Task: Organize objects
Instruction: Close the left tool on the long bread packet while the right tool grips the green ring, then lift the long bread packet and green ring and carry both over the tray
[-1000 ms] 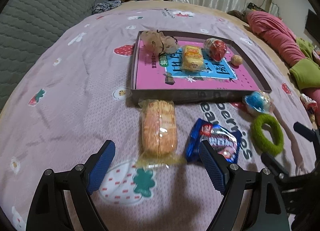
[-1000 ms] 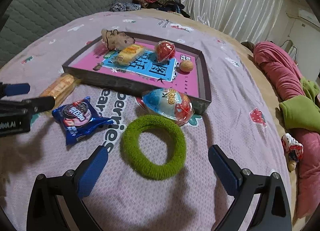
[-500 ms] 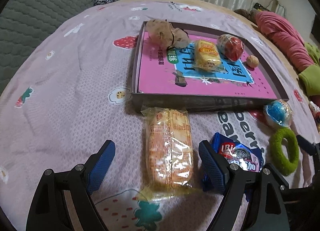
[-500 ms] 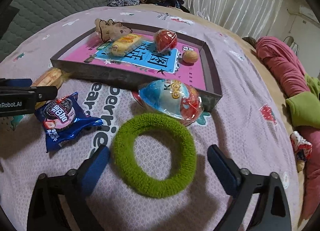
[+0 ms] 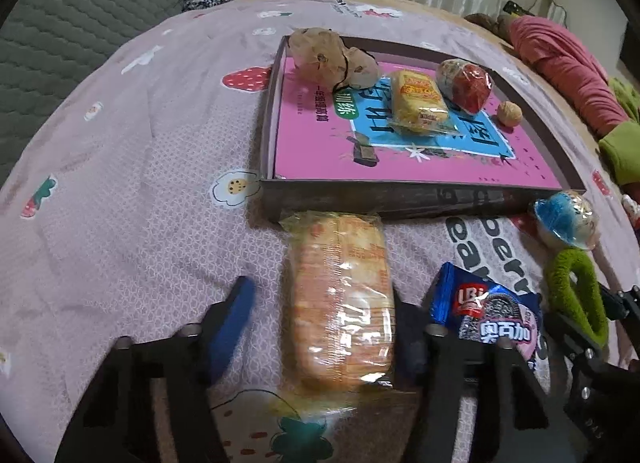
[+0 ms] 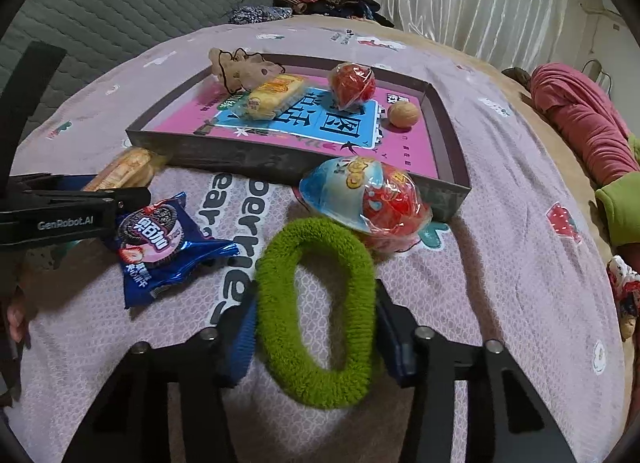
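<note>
A: Green terry loop, soft and nubbly: the ring [image 6: 314,311] lies on the pink quilted bedspread [image 6: 500,263], just in front of the tray [image 6: 444,115]. The right gripper [image 6: 316,337] has its blue-padded fingers [image 6: 240,343] pressed against the ring's two sides, squeezing it from a round into a tall oval.

B: And the left gripper [image 5: 320,327]?

A: It straddles the crackers [image 5: 340,299], a long block in clear, glossy film whose far end touches the tray's front wall. The right finger sits against the pack's side; the left pad [image 5: 230,327] stands off from it, so the fingers are spread, not pinching.

B: What else lies in front of the tray?

A: A crinkly blue foil cookie packet [image 6: 164,239], between the crackers and the ring. A plastic-wrapped egg [image 6: 368,203], half blue, half red, rests at the tray's front right corner, touching the ring's far edge.

B: Inside the tray?

A: It is shallow, rectangular, with dark cardboard walls and a glossy pink and blue printed floor. A tan fabric pouch [image 5: 332,59] with a black cord sits at the back left corner, a yellow wrapped cake [image 5: 418,101] beside it, then a red wrapped egg [image 5: 466,85], then a small round walnut [image 5: 509,114].
</note>
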`<state>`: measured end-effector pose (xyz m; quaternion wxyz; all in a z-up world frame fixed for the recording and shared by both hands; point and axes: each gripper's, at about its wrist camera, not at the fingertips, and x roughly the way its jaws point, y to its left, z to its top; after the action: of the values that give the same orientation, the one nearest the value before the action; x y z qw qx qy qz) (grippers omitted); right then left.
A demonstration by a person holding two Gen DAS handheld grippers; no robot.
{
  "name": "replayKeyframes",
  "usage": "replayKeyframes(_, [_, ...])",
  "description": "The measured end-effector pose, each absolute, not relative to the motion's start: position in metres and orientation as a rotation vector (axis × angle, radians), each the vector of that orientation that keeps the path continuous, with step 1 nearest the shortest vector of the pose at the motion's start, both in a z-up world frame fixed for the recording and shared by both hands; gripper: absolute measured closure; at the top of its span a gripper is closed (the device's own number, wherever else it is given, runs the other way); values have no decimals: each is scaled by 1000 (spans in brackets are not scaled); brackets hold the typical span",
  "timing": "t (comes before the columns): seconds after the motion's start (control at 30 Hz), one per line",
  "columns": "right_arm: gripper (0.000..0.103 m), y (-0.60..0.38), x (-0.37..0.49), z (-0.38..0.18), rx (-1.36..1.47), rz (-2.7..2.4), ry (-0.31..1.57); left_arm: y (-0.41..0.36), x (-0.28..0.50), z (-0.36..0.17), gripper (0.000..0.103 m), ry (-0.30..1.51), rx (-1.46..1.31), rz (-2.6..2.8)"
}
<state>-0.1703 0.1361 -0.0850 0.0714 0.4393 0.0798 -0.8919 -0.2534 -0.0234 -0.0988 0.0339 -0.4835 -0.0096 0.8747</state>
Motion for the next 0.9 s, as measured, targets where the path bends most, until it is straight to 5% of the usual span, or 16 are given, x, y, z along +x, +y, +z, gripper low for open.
replayKeyframes(0.07, [63, 139, -168, -83, 1319, -2674, 207, -24, -252, -97, 61, -37, -1482, 2687])
replayKeyframes(0.2, [75, 145, -163, -80, 1304, -2664, 139, -24, -249, -96, 63, -34, -1473, 2678])
replayKeyframes(0.9, [78, 132, -111, -36, 1181, -2627, 59, -26, -190, -53, 63, -69, -1385, 2705])
